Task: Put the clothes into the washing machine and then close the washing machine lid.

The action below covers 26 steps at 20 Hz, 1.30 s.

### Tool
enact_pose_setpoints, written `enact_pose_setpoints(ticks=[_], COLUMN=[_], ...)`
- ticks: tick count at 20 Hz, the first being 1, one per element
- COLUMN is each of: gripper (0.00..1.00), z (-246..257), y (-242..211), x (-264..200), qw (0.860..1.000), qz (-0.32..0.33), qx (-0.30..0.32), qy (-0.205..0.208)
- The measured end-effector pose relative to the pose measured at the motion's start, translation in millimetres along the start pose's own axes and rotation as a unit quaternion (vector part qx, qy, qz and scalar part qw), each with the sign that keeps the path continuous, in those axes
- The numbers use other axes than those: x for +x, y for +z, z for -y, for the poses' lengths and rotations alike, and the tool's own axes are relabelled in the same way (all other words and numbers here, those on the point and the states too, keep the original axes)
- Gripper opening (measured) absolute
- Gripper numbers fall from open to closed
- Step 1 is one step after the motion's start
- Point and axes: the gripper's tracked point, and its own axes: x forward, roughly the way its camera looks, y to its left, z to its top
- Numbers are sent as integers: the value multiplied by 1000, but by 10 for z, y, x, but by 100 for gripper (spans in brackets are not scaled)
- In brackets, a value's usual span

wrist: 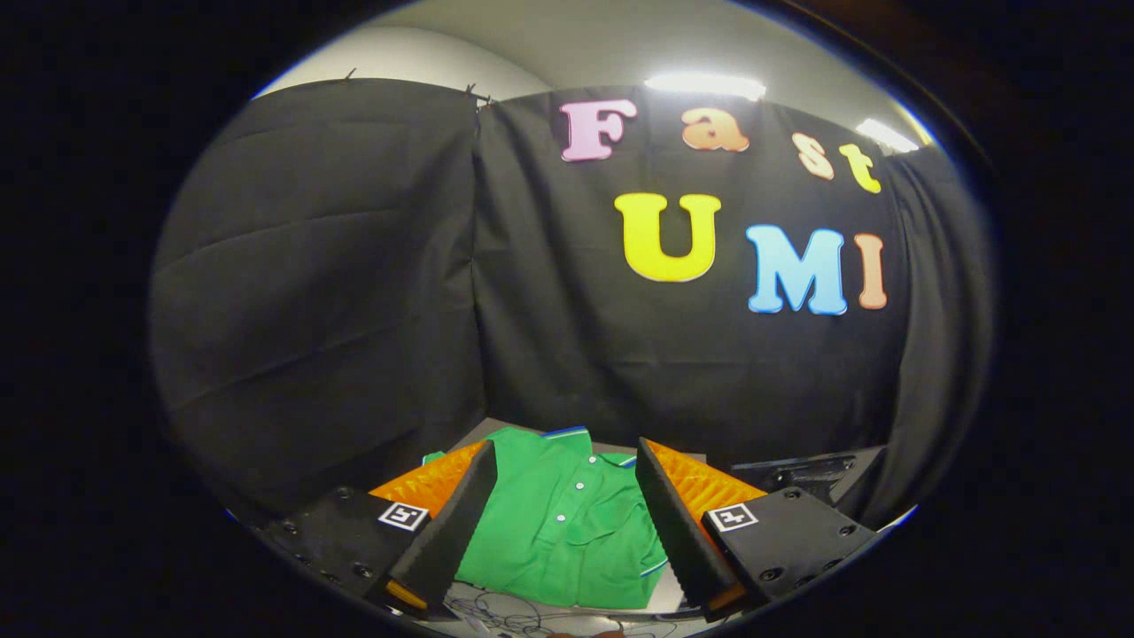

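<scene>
Gripper view, forward along the two fingers. Nearest the camera, the gripper [564,461] stands with its fingers spread wide apart and nothing held between them. Each finger [456,523] rises from a dark mounting block [341,540] that carries a small square marker [403,516]; the facing inner pads are ribbed. Below the fingers, at the near edge of the scene, a tangle of thin cables [505,611] lies on the pale worktop [656,595].

Between the fingers and just beyond their bases lies the task's garment, a green shirt [558,532]. It rests flat on the worktop, roughly folded, with its collar end pointing away from the camera. A row of small white buttons [571,501] runs up its front placket, and a narrow blue-and-white trim edges the collar [567,433] and the sleeve hem on the right. The fingers flank the shirt on either side; whether they touch the cloth or hang above it cannot be told from this angle.

To the right, behind the right-hand finger, a dark piece of hardware [815,470] with screw heads juts out at the height of the worktop's far edge; its identity cannot be told.

Farthest back, the black cloth wall [337,283] of the booth closes the scene, hanging in broad folds, with a vertical seam where two panels meet. Above the cloth show a pale ceiling [532,35] and two bright light strips [704,84].
</scene>
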Motion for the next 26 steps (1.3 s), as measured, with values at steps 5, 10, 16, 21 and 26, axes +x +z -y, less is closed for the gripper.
enact_pose_setpoints(ticks=[5, 10, 16, 21, 26], gripper=[97, 96, 97, 97, 99], z=[-31, -153, -104, -76, -47], y=[-251, -665, -1015, -1185, -1425], x=[477, 836, 1068, 1153, 1204], qw=[996, 986, 974, 967, 961], qz=[-87, -169, -226, -250, -273], qx=[10, 1, -5, -15, -12], qy=[-7, -6, -29, -41, -33])
